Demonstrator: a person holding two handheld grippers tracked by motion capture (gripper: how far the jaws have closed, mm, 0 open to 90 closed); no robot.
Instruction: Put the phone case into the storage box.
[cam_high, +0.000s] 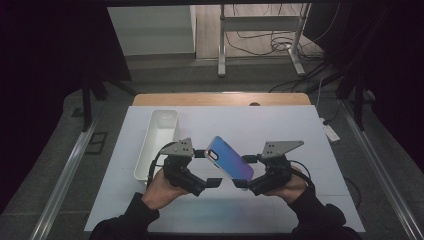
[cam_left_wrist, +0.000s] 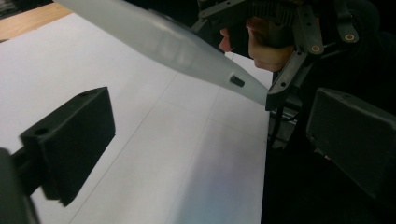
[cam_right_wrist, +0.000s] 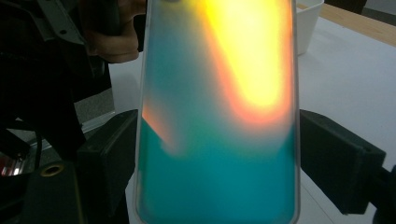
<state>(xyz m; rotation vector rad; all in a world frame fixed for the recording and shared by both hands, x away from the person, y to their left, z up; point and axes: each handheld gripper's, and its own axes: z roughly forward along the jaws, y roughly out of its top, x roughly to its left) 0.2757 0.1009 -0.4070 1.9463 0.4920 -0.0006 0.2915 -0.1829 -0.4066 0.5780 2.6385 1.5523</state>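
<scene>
One glossy iridescent phone case (cam_high: 229, 161) clamped between blocky black fingers (cam_right_wrist: 337, 161).

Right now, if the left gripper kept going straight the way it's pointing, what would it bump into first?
Probably the phone case, which the right gripper holds tilted above the table. The left gripper is open with nothing between its jaws, and the case hangs just ahead of them, though depth is hard to judge.

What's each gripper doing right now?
Left gripper: open, nothing between its jaws.
Right gripper: shut on the phone case, gripping its two long edges above the table.
</scene>
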